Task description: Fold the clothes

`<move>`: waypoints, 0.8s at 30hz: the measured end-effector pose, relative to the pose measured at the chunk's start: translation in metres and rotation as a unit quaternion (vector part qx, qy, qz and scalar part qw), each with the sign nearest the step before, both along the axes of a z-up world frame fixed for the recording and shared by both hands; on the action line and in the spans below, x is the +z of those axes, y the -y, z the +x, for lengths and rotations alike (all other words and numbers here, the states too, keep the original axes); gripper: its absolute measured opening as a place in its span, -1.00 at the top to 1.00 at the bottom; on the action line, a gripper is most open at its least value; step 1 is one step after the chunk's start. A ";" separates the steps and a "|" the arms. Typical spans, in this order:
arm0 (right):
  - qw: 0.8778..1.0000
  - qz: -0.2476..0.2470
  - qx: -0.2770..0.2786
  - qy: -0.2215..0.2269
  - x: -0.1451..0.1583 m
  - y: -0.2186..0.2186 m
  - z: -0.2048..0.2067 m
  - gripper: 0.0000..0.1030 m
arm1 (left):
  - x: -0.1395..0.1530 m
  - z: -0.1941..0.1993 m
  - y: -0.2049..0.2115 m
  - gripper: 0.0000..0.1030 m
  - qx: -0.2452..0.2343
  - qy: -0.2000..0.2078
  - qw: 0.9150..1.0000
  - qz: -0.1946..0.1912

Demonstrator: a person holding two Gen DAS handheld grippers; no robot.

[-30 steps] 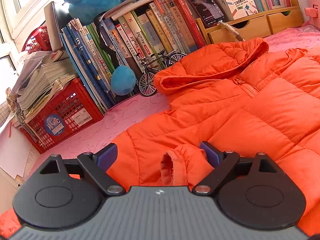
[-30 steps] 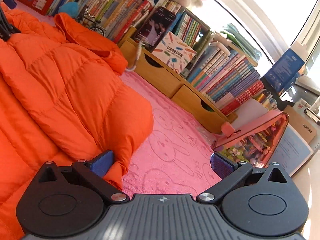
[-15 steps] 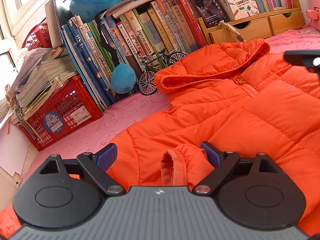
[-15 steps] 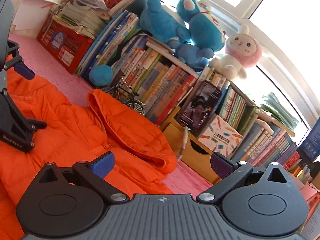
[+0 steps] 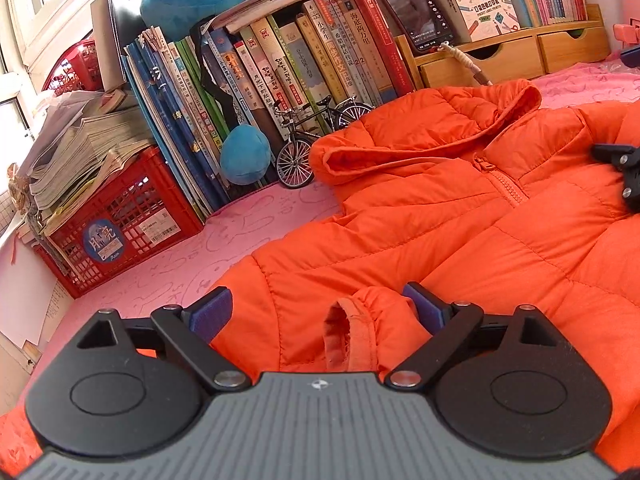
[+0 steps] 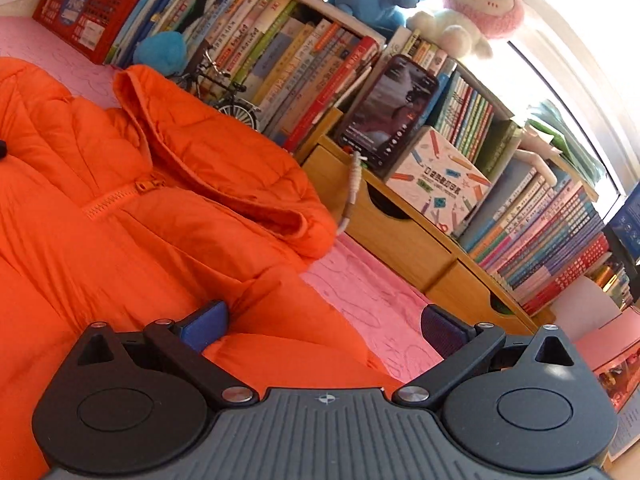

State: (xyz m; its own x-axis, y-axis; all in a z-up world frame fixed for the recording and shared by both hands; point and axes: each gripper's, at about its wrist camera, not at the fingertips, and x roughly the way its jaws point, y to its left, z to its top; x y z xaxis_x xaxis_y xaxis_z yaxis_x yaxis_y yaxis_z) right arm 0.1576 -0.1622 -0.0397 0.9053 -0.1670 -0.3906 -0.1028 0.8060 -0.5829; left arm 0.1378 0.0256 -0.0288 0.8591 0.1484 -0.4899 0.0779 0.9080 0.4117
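Right gripper (image 6: pixel 322 324) swung back down from the bookshelf (image 6: pixel 304 60) view to the orange jacket's (image 5: pixel 460 216) right side, jaws spread, gripping nothing; left gripper (image 5: pixel 316 306) unmoved, jaws wide around the cuff (image 5: pixel 352 328); jacket zipped, flat on the pink mat (image 5: pixel 240 236), sleeve apparently folded in.

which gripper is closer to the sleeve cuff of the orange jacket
Left. The left gripper has its open fingers on either side of the sleeve cuff. The right gripper is open over the jacket's far edge.
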 end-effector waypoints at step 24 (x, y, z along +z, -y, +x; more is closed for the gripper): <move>0.969 0.149 -0.192 0.040 0.025 0.123 -0.020 -0.99 | 0.001 0.000 0.000 -0.84 -0.002 -0.001 1.000 0.000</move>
